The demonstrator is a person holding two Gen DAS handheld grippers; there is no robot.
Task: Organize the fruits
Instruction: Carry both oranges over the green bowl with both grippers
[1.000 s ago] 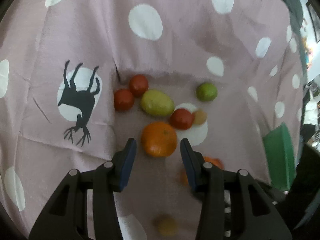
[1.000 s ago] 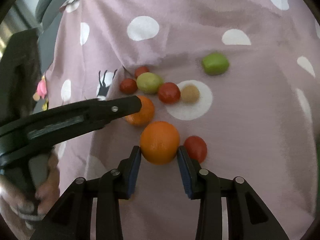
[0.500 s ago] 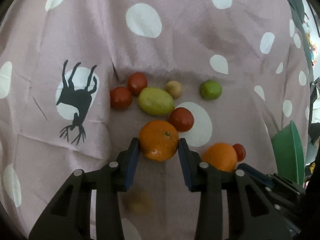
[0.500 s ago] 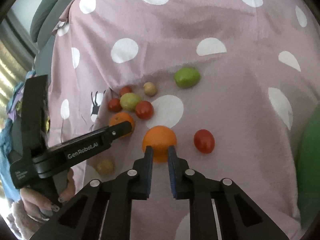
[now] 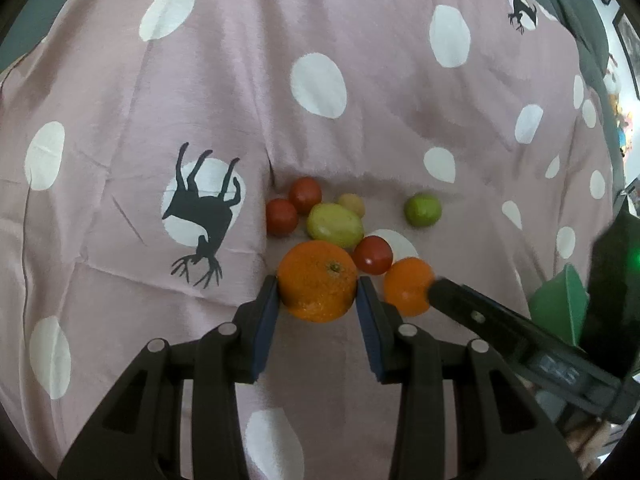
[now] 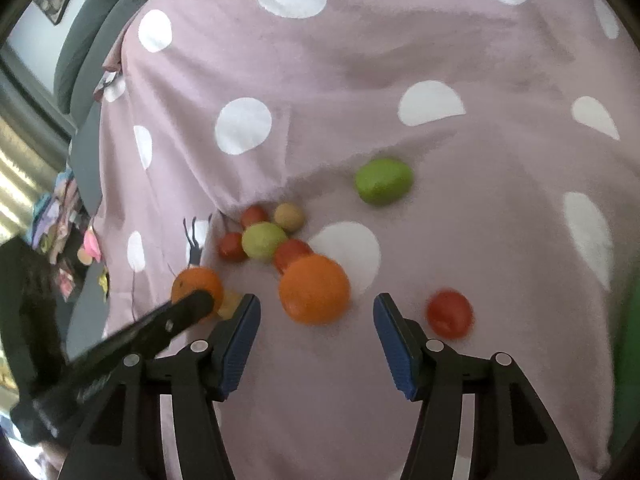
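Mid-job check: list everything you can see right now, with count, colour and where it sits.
oranges: 2, orange; one between the left gripper's pads, the other on the cloth ahead of the right gripper
tomatoes: 4, red; three in the cluster, one alone to the right
mango-like fruit: 1, yellow-green, middle of cluster
lime: 1, green, apart, far side
small round fruits: 2, tan-yellow; one behind the cluster, one beside the left gripper's tip
cloth: 1, mauve with white dots and deer print
green container: 1, right edge
left gripper: closed on orange
right gripper: open, empty
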